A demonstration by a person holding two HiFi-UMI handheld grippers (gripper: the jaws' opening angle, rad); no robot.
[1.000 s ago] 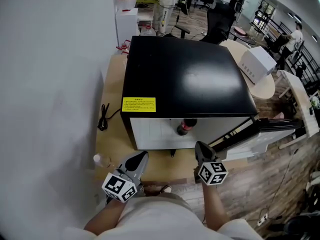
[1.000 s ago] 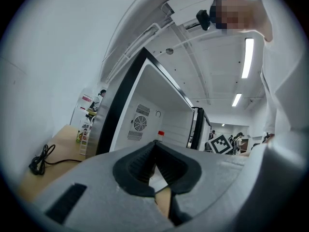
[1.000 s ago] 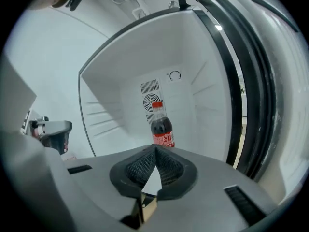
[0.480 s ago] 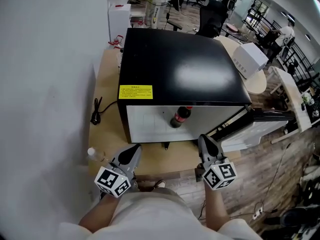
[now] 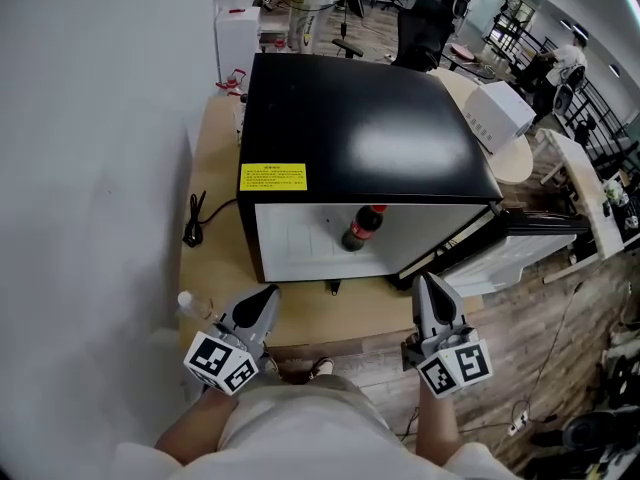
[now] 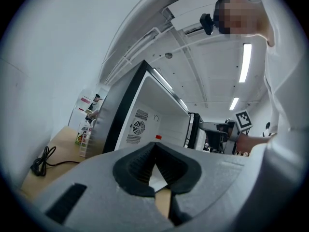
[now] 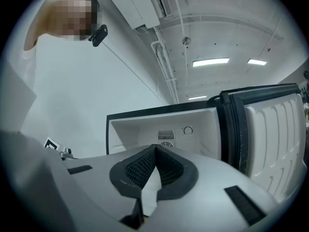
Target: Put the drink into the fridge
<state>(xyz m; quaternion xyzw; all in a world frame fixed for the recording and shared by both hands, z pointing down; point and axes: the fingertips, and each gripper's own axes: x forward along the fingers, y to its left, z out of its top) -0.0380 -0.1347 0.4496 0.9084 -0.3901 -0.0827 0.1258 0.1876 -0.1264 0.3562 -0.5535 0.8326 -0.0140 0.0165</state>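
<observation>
An open office with wood flooring lies behind a low wooden platform (image 5: 215, 268) set against a white wall (image 5: 90, 168). On the platform stands the black fridge (image 5: 350, 128), its door (image 5: 525, 243) swung wide to the right and a yellow label (image 5: 272, 176) at the front edge of its top. The drink (image 5: 362, 230) (a dark cola bottle with a red cap) stands upright inside the white compartment, close to the front opening and apart from both tools.

The 2 grippers hover low in front of the fridge, well apart from each other. The left gripper (image 5: 262, 300) has its fingers pressed together at the tips with nothing between them; in its own view only the bottle's red cap peeks above the closed tips. The right gripper (image 5: 430, 290) is likewise closed on nothing, pointing at the empty rear wall of the compartment beside the door.

A black cable (image 5: 195, 223) trails on the platform left of the fridge, and 1 clear bottle (image 5: 192, 304) sits near the platform's front left edge, just beside the left gripper.
</observation>
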